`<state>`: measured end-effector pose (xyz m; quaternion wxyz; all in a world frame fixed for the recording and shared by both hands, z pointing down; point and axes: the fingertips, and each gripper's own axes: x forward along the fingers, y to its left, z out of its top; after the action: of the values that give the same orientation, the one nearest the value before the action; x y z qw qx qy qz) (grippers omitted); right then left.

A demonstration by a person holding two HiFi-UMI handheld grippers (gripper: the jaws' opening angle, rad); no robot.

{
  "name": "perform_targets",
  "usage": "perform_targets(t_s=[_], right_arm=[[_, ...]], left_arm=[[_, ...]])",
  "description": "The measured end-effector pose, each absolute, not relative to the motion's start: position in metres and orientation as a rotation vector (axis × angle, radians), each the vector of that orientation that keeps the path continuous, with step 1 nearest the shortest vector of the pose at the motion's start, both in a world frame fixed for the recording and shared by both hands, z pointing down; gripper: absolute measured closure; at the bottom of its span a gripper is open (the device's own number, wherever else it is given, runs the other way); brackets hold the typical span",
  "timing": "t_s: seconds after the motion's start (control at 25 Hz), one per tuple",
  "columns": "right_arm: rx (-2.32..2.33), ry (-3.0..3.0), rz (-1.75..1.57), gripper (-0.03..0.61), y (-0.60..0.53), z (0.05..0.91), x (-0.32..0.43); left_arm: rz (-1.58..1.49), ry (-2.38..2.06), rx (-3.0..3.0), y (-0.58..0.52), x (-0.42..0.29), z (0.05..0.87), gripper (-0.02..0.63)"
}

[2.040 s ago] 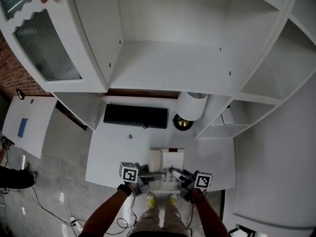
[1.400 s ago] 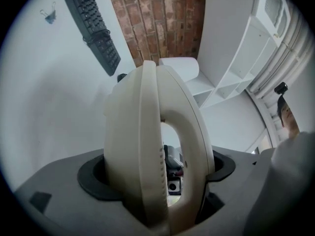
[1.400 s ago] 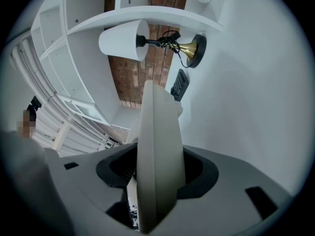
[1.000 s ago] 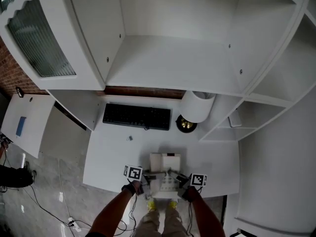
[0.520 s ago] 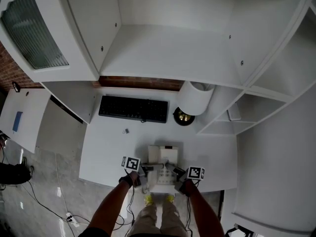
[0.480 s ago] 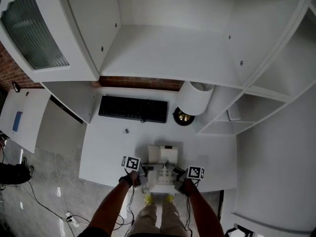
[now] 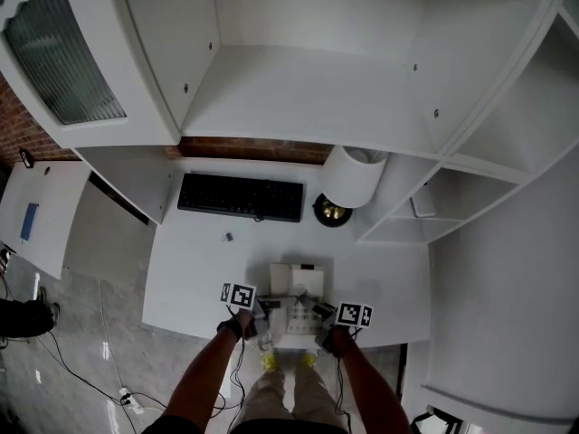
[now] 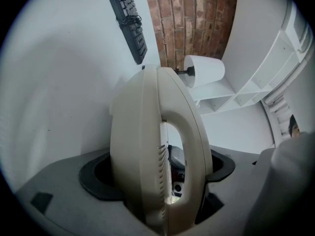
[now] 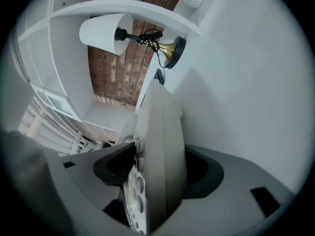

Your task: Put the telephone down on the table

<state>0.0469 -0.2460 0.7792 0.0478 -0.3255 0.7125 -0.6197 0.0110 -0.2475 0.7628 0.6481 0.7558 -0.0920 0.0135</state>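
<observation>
The beige telephone point(image 7: 291, 298) lies at the front edge of the white table point(image 7: 194, 269), its handset on the left and keypad on the right. My left gripper point(image 7: 270, 307) is shut on its handset side; in the left gripper view the telephone point(image 8: 152, 146) fills the space between the dark pads. My right gripper point(image 7: 317, 311) is at the keypad side. Its jaws are opening, with the telephone point(image 9: 160, 146) still between them and a dark gap showing on one side.
A black keyboard point(image 7: 240, 197) lies at the back of the table. A lamp with a white shade point(image 7: 348, 177) and a brass base point(image 7: 331, 212) stands to its right. A small object point(image 7: 228, 237) lies mid-table. White shelves point(image 7: 308, 107) hang overhead and at right.
The telephone stays between both grippers at the table's front edge. The head view has shifted a little, and the right gripper's marker cube has drawn slightly nearer the phone.
</observation>
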Motion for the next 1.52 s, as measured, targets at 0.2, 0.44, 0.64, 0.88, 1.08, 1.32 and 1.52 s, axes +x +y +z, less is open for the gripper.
perform_targets(t_s=[0.2,0.44,0.64,0.88,1.08,1.32,1.52], right_arm=[[-1.141,2.211,-1.844,0.291,-0.243,0.782,0.055],[-1.3,2.352,-1.752,0.265,-0.236,0.785,0.067],[-1.425,2.627,-1.608,0.291,-0.231,0.783,0.077],[-1.392,2.721,-1.594,0.311,-0.228,0.78,0.079],[-1.379,2.6,-1.582,0.31,-0.227,0.782,0.082],[-1.328,2.59,-1.608,0.308,-0.227,0.785,0.08],[-1.274,2.609,-1.66,0.305,-0.228,0.786,0.078]], left_arm=[[0.057,-0.236,1.696,-0.245,0.014,0.767,0.147],[0.157,-0.246,1.761,-0.233,0.02,0.77,0.152],[0.285,-0.265,1.863,-0.225,0.026,0.773,0.155],[0.326,-0.331,1.872,-0.226,0.026,0.774,0.15],[0.338,-0.436,1.907,-0.232,0.025,0.773,0.135],[0.261,-0.462,1.938,-0.235,0.018,0.772,0.14],[0.228,-0.371,1.905,-0.234,0.016,0.77,0.147]])
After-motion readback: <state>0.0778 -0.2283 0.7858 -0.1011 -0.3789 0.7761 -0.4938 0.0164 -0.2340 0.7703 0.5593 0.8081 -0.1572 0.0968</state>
